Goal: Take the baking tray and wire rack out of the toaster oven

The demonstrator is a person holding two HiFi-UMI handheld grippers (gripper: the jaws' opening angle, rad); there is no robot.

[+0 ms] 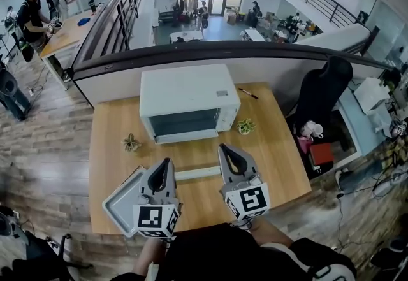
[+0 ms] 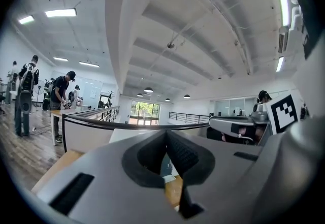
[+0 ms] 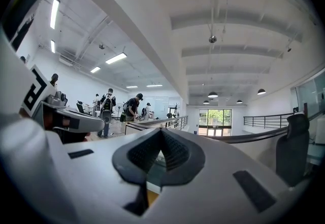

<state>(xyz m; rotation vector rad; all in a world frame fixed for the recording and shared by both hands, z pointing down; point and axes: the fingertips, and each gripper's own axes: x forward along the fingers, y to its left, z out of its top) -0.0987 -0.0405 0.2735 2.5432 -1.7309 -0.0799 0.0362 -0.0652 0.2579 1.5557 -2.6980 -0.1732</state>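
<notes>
The white toaster oven [image 1: 188,102] stands at the back middle of the wooden table [image 1: 280,152], its glass door closed. A grey baking tray [image 1: 120,202] lies flat at the table's front left corner, partly hidden under my left gripper [image 1: 167,162]. My right gripper [image 1: 224,148] hovers beside it, a little nearer the oven. Both point level toward the oven and are shut with nothing between the jaws, as the left gripper view [image 2: 166,134] and the right gripper view [image 3: 161,132] show. A pale narrow bar [image 1: 198,173] lies on the table between them; I cannot tell what it is.
Two small potted plants [image 1: 131,143] [image 1: 245,125] flank the oven's front. A pen [image 1: 248,93] lies at the back right. A black chair [image 1: 326,92] stands off the table's right side. A railing runs behind the table, and people stand at a far desk [image 1: 64,34].
</notes>
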